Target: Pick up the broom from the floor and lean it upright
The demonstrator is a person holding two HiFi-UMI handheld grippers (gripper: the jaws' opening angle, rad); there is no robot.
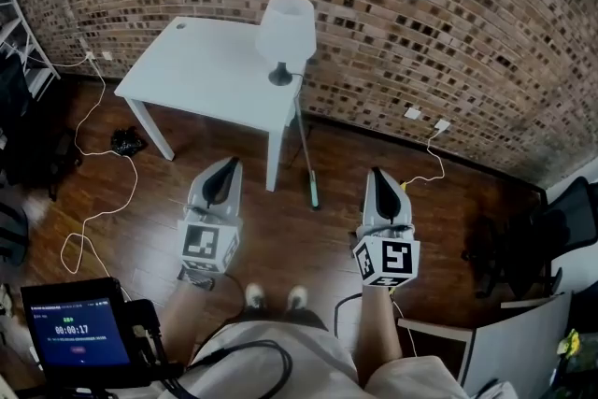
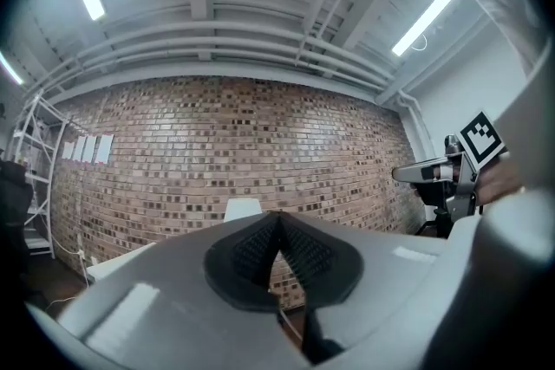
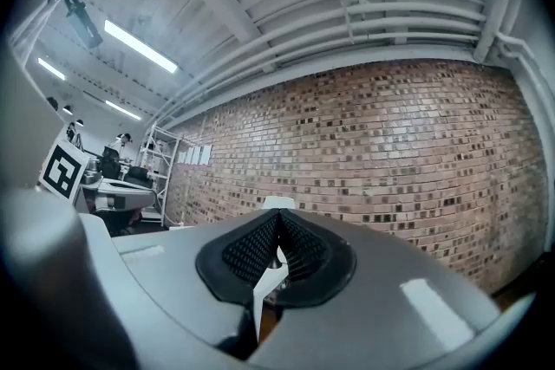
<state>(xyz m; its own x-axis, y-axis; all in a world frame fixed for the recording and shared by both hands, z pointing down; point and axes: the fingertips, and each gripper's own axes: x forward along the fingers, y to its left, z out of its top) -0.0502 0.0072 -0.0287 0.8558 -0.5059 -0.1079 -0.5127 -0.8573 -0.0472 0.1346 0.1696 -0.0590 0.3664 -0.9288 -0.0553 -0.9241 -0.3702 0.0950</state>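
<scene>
Fingers pressed together and empty on my left gripper (image 1: 224, 168) and right gripper (image 1: 379, 178). Broom (image 1: 306, 149) leans on the white surface (image 1: 206, 70) edge; I reckon that glossy wood floor (image 1: 280, 238) could let its foot slide out.

the right gripper (image 3: 277, 225) has its two dark jaws pressed together with nothing in them. straight ahead is a long brick wall (image 3: 381, 143). a white lamp shade (image 3: 278, 203) peeks up in front of the wall. white papers (image 3: 199, 155) hang on the wall. a metal shelf (image 3: 163, 173) stands at the wall's left end. the left gripper (image 3: 117, 193) is further left.
</scene>
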